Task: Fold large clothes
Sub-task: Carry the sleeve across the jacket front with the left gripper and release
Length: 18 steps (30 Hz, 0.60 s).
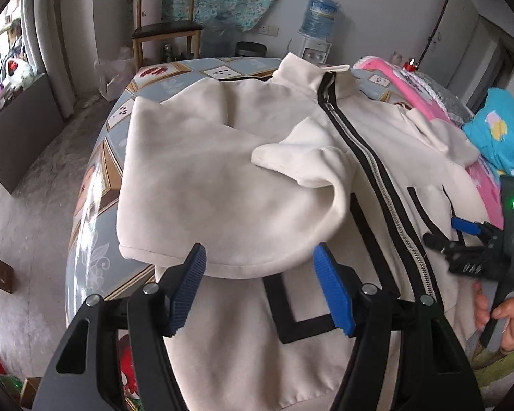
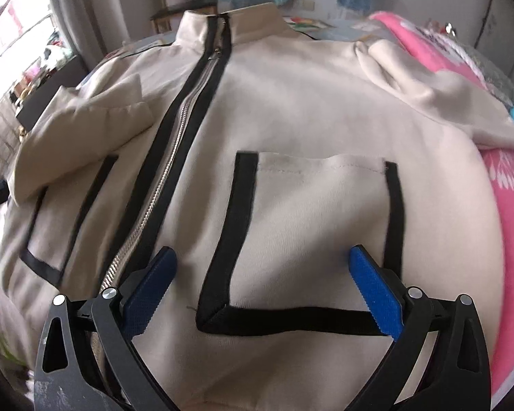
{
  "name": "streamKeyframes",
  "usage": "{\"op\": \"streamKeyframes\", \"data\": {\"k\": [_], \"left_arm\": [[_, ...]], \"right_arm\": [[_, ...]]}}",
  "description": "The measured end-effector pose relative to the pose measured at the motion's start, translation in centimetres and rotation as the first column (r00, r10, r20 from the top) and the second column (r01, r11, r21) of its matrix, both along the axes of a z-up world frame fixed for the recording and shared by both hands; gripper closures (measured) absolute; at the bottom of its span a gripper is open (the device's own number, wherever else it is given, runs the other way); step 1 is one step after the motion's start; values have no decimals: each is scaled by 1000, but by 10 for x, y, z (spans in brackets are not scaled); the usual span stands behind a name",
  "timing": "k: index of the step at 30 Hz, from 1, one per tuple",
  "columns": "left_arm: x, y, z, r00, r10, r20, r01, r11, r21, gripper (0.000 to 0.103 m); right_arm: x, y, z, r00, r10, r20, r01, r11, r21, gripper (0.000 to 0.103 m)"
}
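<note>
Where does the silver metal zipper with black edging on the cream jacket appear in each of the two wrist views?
Left wrist view: the silver metal zipper with black edging runs diagonally through the right half, from the collar down to the lower right.
Right wrist view: the zipper runs left of centre, from the collar at the top to the lower left.
Shared landmark: the cream stand-up collar.

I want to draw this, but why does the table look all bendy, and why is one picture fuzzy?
Left wrist view: the fisheye lens bows the table edge; the jacket looks sharp, lit softly by daylight from the window. Right wrist view: the jacket bulges like a ball, and the zipper and room behind look smeared, likely from motion.
</note>
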<state>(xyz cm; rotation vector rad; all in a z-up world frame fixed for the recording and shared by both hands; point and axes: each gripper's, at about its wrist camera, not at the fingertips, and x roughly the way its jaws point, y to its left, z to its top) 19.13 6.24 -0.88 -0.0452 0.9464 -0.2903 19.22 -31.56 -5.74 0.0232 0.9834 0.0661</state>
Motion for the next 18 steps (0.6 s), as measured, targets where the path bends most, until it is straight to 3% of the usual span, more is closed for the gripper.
{"op": "streamKeyframes", "data": {"k": [4, 6, 9, 11, 13, 15, 18], "left_arm": [[11, 6, 7, 1000, 5, 23, -4, 998, -61, 40], [24, 6, 11, 1000, -27, 4, 27, 984, -178, 40], [55, -1, 3, 990, -100, -98, 58, 928, -369, 40], [79, -6, -12, 975, -115, -192, 17, 893, -450, 40], [96, -10, -23, 963, -90, -253, -39, 885, -463, 41], [106, -13, -27, 962, -72, -263, -64, 878, -475, 45], [106, -28, -18, 976, -80, -201, -15, 901, -434, 59]], "right_arm": [[12, 15, 45, 993, 50, 103, -60, 993, 97, 6], [23, 21, 56, 991, 71, 113, -94, 974, 208, 6], [41, 28, 53, 993, 83, 83, -109, 912, 396, 6], [47, 33, 43, 997, 63, 44, -76, 903, 424, 6], [47, 34, 29, 999, 37, -12, -27, 885, 464, 7], [41, 33, 21, 999, 23, -31, -5, 879, 478, 8], [29, 23, 17, 1000, 0, -30, 14, 882, 472, 9]]}}
